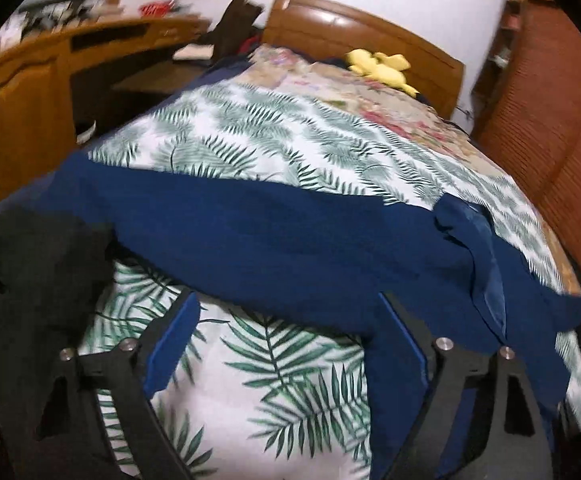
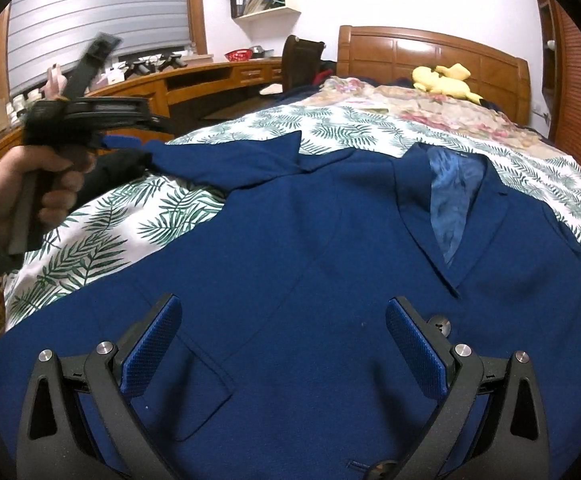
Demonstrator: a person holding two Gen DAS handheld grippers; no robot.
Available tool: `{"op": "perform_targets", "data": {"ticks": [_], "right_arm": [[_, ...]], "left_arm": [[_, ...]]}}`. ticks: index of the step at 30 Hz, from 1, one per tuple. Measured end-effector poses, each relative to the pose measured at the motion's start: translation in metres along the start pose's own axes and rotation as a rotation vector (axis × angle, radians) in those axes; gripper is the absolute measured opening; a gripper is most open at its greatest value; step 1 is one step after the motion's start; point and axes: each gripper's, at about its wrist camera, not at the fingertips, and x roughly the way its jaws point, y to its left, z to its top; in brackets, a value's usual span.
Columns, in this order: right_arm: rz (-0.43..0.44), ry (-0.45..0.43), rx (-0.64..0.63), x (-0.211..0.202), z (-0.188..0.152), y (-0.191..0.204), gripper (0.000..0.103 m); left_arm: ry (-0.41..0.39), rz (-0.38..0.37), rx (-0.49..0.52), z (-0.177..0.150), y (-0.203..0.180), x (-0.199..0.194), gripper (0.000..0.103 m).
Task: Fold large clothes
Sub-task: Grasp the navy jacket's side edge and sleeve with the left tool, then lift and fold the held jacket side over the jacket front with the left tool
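A navy blue suit jacket [image 2: 310, 260] lies front up on a bed with a white palm-leaf cover [image 2: 102, 236]. Its lighter blue lining [image 2: 450, 196] shows at the collar. One sleeve [image 1: 270, 224] stretches across the bed in the left wrist view. My left gripper [image 1: 290, 344] is open, its fingers wide apart just over the sleeve's near edge. In the right wrist view it appears at the left, held in a hand [image 2: 54, 184] near the sleeve's end [image 2: 158, 156]. My right gripper [image 2: 284, 344] is open and empty, low over the jacket's lower front.
A yellow plush toy [image 2: 446, 80] lies by the wooden headboard [image 2: 430, 48] on a floral blanket [image 2: 390, 104]. A curved wooden desk [image 2: 194, 80] runs along the left. A reddish louvred wardrobe [image 1: 550, 128] stands right of the bed. A dark garment [image 1: 30, 264] lies at the left.
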Motion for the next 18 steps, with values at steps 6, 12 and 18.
{"op": "perform_targets", "data": {"ticks": [6, 12, 18], "right_arm": [[0.005, -0.002, 0.003, 0.0, 0.0, 0.001, 0.103], [0.016, -0.001, 0.007, 0.0, 0.0, -0.001, 0.103], [0.016, -0.005, 0.006, 0.0, 0.0, 0.0, 0.103]], "left_arm": [[0.051, 0.038, -0.081, 0.003, 0.017, 0.042, 0.08], [0.132, 0.105, -0.156, -0.002, 0.04, 0.071, 0.07], [0.114, 0.104, -0.143, -0.002, 0.04, 0.074, 0.047]]}}
